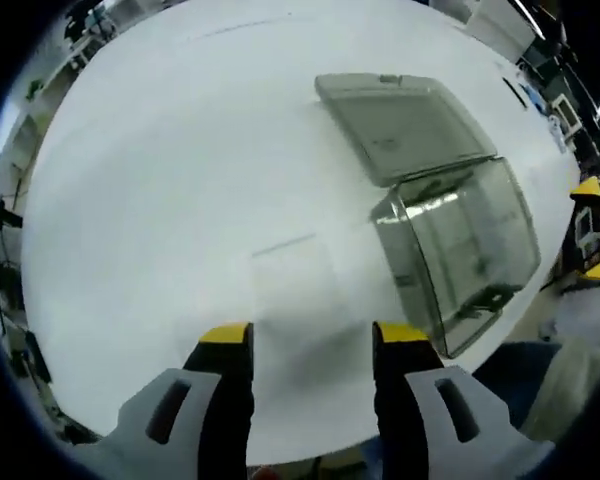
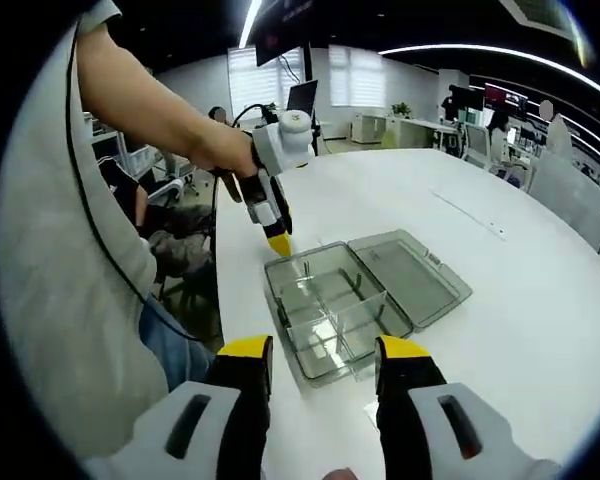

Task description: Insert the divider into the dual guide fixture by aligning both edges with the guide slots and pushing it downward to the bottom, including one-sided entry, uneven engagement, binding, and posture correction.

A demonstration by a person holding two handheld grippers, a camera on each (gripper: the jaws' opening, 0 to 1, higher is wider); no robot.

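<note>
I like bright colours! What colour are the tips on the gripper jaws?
Yellow tips on black and grey jaws of the right gripper, clearest in the right gripper view.

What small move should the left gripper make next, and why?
Probably ease the left gripper forward to the faint clear sheet lying flat on the table just ahead of its open, empty jaws. The box is open, and the right gripper holds nothing.

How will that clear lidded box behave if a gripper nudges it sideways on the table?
The clear plastic box looks thin-walled and almost empty, so probably light; likely to slide on the smooth white table rather than tip, since it sits low and wide. Its open lid lies flat alongside, so an off-centre push may swing the whole thing round.
</note>
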